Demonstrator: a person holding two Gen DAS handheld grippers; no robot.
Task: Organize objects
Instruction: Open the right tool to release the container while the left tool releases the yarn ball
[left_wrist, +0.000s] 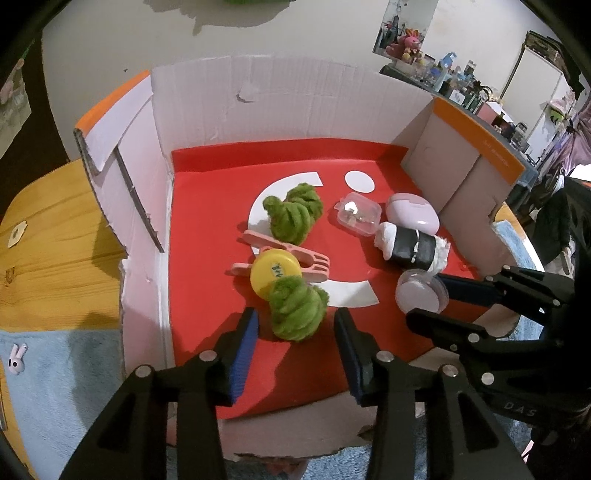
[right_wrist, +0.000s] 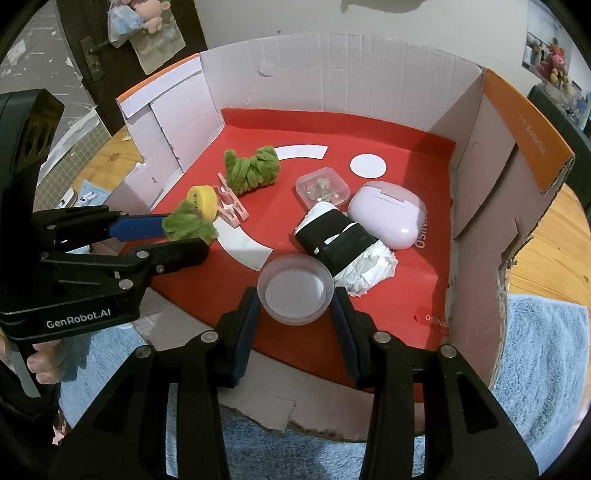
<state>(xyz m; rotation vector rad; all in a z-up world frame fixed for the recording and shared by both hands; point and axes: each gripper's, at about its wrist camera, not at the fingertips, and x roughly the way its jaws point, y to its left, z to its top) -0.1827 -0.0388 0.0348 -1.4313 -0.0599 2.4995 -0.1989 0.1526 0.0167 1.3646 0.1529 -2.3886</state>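
Two green yarn bundles (left_wrist: 293, 218) (left_wrist: 297, 308), one yellow cap (left_wrist: 273, 271), boxed.

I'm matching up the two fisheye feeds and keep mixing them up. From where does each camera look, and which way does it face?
Left wrist: on the left tool, facing down into the cardboard box, fingers astride a green fuzzy bundle; the right tool shows too.
Right wrist: on the right tool, facing down at a clear round container; the left tool and a hand show.
Shared: box, bundle, container.
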